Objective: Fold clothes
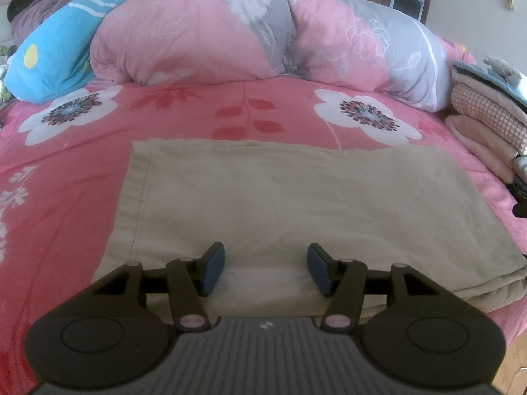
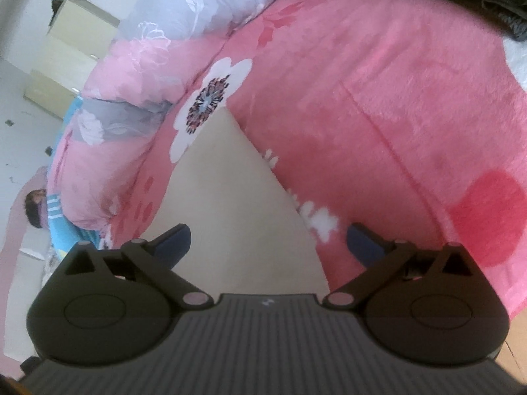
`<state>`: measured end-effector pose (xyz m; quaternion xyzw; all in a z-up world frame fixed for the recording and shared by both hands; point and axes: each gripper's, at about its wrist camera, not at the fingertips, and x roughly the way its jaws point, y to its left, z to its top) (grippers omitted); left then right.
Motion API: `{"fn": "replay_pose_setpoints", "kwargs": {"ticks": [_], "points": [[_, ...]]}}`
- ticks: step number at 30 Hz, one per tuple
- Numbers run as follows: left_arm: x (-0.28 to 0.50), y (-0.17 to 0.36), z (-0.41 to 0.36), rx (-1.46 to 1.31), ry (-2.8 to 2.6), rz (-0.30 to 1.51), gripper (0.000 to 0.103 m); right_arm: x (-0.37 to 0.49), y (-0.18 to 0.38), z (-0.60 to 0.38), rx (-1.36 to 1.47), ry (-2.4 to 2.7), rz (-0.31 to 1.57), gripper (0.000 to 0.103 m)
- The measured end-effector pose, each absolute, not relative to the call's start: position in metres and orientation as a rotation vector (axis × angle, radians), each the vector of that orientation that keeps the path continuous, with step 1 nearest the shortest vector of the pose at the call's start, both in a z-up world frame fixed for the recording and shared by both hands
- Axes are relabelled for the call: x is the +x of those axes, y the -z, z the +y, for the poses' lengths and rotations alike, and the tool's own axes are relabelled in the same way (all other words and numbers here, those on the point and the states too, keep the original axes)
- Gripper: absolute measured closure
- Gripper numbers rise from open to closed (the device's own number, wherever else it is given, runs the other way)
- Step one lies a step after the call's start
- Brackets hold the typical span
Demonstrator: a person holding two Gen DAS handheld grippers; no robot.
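On the near edge of the bed (image 1: pixel 82 197), toward its right side, the beige garment (image 1: pixel 296 204) is lying flat, already folded into a thick rectangle with stacked layers showing at its near right corner. Judging by that, one fold is done and the step in hand is the regrasp for the next one.

Left gripper (image 1: pixel 266 271) is hovering over the garment's near edge, jaws half parted, pads off the cloth, nothing between them. Released, as far as I can tell.

Right gripper (image 2: pixel 268 243) is sitting rolled to one side, jaws spread fully wide and empty. It's straddling the garment's side edge: one pad over beige cloth (image 2: pixel 230 217), the other over the pink bedspread (image 2: pixel 395 131).

Next move, my read: both grippers need to drop onto edges and pinch through all layers, not just the top one, then carry one end across to the other. Right one likely needs to level out before closing.

A folded pile (image 1: pixel 494 121) is sitting at the bed's right edge, probably the drop spot. Rolled duvet (image 1: pixel 230 33) along the far side is well clear.
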<state>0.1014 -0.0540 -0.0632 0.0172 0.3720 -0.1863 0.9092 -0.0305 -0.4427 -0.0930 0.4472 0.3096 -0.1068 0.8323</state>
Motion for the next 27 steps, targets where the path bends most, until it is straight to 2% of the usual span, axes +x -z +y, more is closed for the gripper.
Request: {"fn": "replay_pose_setpoints", "kwargs": {"ticks": [27], "points": [[0.1, 0.064, -0.053, 0.019, 0.388, 0.767, 0.044, -0.022, 0.089, -0.421, 0.854, 0.256, 0.719, 0.001]]}}
